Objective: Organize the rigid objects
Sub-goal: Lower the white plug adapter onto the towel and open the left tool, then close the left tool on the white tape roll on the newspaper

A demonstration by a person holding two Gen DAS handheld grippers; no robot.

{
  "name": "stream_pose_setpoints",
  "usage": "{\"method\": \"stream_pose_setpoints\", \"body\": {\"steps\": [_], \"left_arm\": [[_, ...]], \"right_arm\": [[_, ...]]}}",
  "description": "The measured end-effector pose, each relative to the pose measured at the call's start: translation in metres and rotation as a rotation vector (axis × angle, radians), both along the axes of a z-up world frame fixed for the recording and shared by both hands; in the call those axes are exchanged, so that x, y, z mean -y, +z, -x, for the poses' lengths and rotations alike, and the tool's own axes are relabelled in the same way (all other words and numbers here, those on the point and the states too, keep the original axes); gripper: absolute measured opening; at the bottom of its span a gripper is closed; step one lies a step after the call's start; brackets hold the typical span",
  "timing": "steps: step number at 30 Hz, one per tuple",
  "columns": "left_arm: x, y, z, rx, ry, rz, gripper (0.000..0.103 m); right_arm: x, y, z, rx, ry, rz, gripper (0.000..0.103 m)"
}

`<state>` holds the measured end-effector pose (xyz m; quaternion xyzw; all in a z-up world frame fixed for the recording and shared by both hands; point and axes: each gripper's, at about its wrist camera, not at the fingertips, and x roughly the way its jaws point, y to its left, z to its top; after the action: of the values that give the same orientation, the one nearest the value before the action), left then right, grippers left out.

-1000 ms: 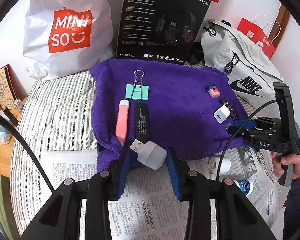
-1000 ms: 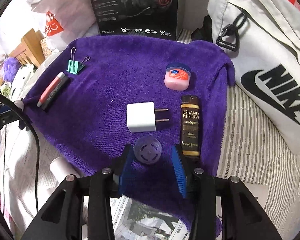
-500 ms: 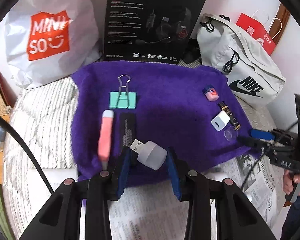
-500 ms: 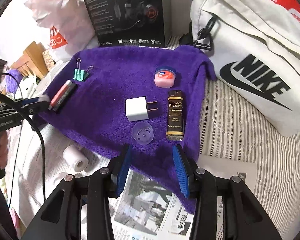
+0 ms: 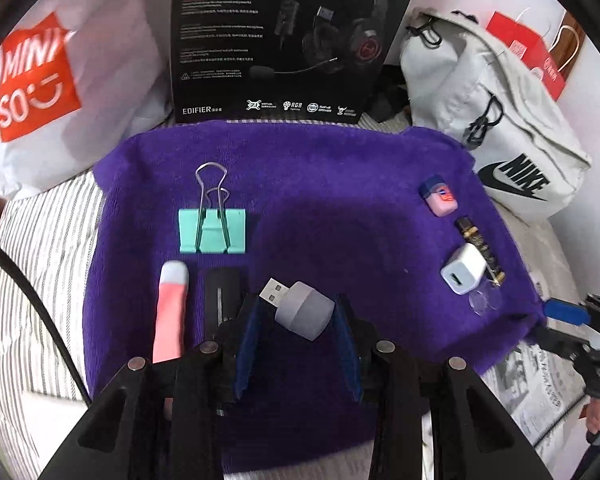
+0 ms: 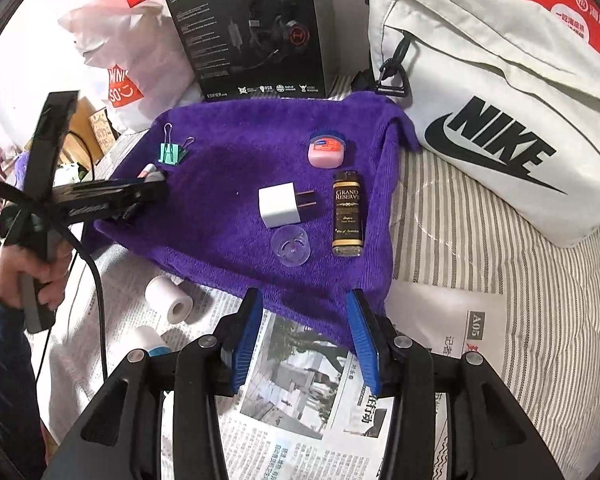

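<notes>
Left tool [image 5: 296, 320] grips USB adapter [image 5: 300, 309] over purple towel [image 5: 320, 184] beside black stick [image 5: 221, 292], unplaced; right tool [image 6: 304, 336] wide, empty (two rolls [image 6: 168, 299] remain on newspaper).

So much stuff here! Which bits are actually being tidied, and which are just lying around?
Being tidied, on the purple towel:
USB adapter in the left hand-held gripper
binder clip
white charger
balm jar
brown bottle

Lying around:
Nike bag
headset box
Miniso bag
newspaper
</notes>
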<state>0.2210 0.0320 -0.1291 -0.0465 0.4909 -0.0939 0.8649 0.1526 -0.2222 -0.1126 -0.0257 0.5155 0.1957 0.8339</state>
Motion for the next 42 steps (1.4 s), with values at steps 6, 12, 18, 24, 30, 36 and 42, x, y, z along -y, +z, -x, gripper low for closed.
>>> {"method": "stream_pose_setpoints", "body": {"steps": [6, 12, 18, 24, 30, 36, 42], "left_arm": [[-0.004, -0.007, -0.021, -0.01, -0.003, -0.037, 0.035], [0.003, -0.009, -0.026, -0.008, -0.028, -0.107, 0.035], [0.008, -0.008, -0.027, -0.019, -0.055, -0.151, 0.042], [0.012, -0.008, -0.016, -0.032, -0.063, -0.163, 0.049], [0.013, 0.005, 0.007, -0.028, -0.034, -0.15, 0.049], [0.035, 0.041, 0.054, 0.04, -0.066, -0.148, 0.05], [0.066, 0.043, 0.09, 0.023, -0.125, -0.056, 0.057]], "right_arm": [[0.001, 0.001, 0.002, -0.001, 0.006, -0.01, 0.044], [0.001, 0.0, 0.002, -0.003, 0.008, -0.013, 0.045], [0.0, 0.0, 0.004, -0.004, 0.009, -0.01, 0.045], [0.003, 0.003, 0.012, -0.003, 0.006, -0.015, 0.045], [0.007, 0.011, 0.026, 0.016, 0.0, -0.024, 0.045], [0.014, 0.022, 0.04, 0.042, -0.015, -0.032, 0.045], [0.023, 0.028, 0.054, 0.057, -0.037, -0.036, 0.045]]}}
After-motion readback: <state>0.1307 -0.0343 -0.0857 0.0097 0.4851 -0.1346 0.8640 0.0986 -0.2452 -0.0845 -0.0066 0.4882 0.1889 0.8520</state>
